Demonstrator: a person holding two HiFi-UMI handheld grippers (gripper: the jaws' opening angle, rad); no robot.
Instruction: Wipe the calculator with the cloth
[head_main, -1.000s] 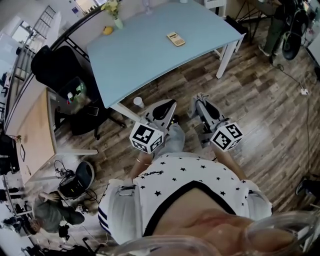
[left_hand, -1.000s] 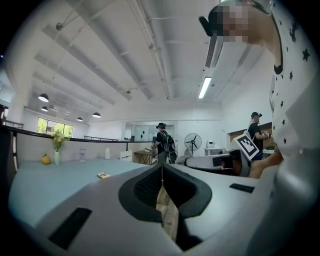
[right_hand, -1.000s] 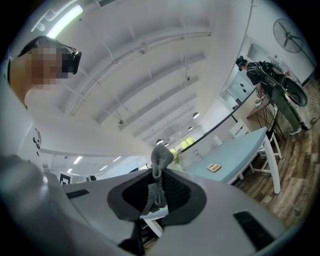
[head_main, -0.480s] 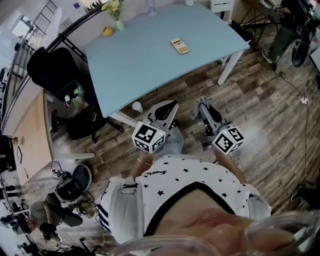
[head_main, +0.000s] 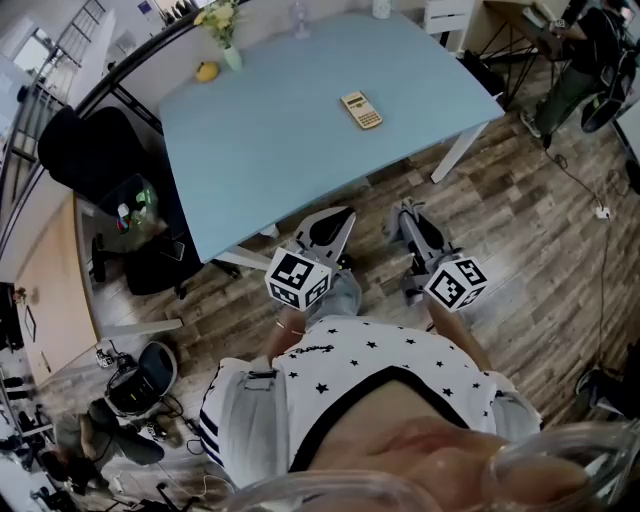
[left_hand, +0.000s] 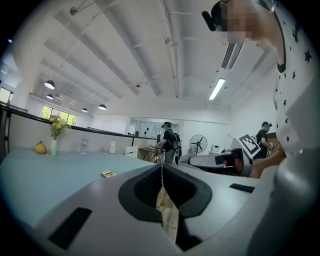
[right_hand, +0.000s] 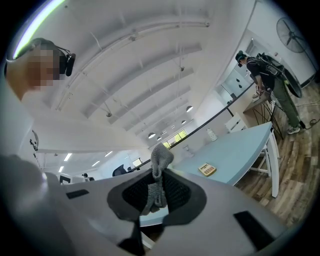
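Down by our waist, over the plank floor (head_main: 530, 210) and well short of the table (head_main: 270, 140), we hold the 2 grippers side by side, both aimed toward the tabletop. We judge this a carrying posture for the approach, since no wiping has begun. The right gripper (head_main: 407, 213) is clenched on the cloth (right_hand: 160, 159), a grey knitted piece with a coarse ribbed weave. It is pinched at its middle so that a soft rounded tuft stands up past the jaw tips and the rest is bunched in the dark textured pads. That grip leaves a loose end free to drag over a surface. The left gripper (left_hand: 162, 172) is closed on nothing, its jaws meeting along a thin seam through which only floor shows. It looks kept free to steady the calculator (head_main: 361, 109) if needed. That calculator lies flat toward the far right part of the table, a small cream slab with rows of keys, apart from everything else. The tabletop is smooth matt pale blue on white legs, so the light calculator may slide under a wipe. A vase of flowers (head_main: 224, 30) and 1 yellow fruit (head_main: 207, 71) stand at the far left corner.
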